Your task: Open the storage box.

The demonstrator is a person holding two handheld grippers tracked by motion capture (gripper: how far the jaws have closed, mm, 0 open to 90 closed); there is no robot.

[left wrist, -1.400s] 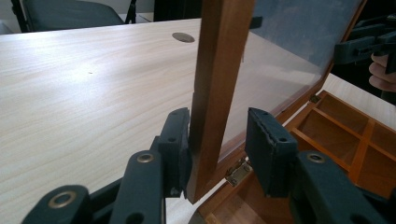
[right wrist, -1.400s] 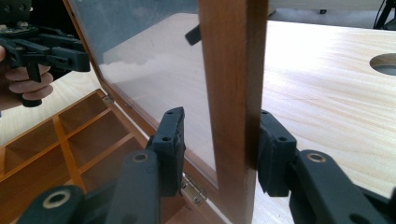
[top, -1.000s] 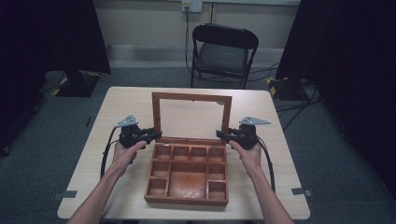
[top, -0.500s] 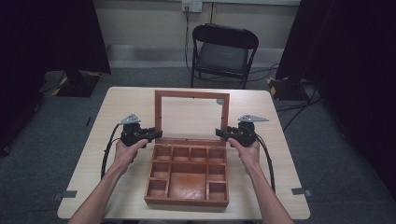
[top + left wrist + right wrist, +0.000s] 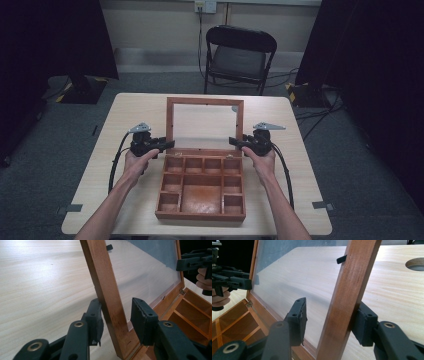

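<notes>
Between the earlier high views and this one the lid [image 5: 205, 125] has tipped a little further back, and both grippers have followed it slightly away from the person.

From the high view the jaws themselves are too small to read, and the person's forearms are cut off at the bottom edge. The table [image 5: 130, 112] carries a wooden box [image 5: 201, 187] lying directly between the two grippers, its hinged lid standing open and leaning away.

The box is reddish-brown wood, divided into small compartments round a larger central one. Its lid is a wooden frame round a clear pane, through which the pale tabletop shows.

The left gripper [image 5: 115, 316] is spread, its jaws straddling the lid's left frame rail [image 5: 106, 295]; one pad [image 5: 96, 315] lies against the rail's outer face while the other stands clear on the pane side. The right gripper [image 5: 330, 315] is likewise spread across the opposite rail [image 5: 348, 297], outer pad touching, inner pad apart.

The gripper views show a small metal hinge [image 5: 182, 292] at the lid's base corner and a dark latch tab [image 5: 341, 259] near the lid's top, details unreadable from above. Each also catches the opposite gripper beyond the pane.
</notes>
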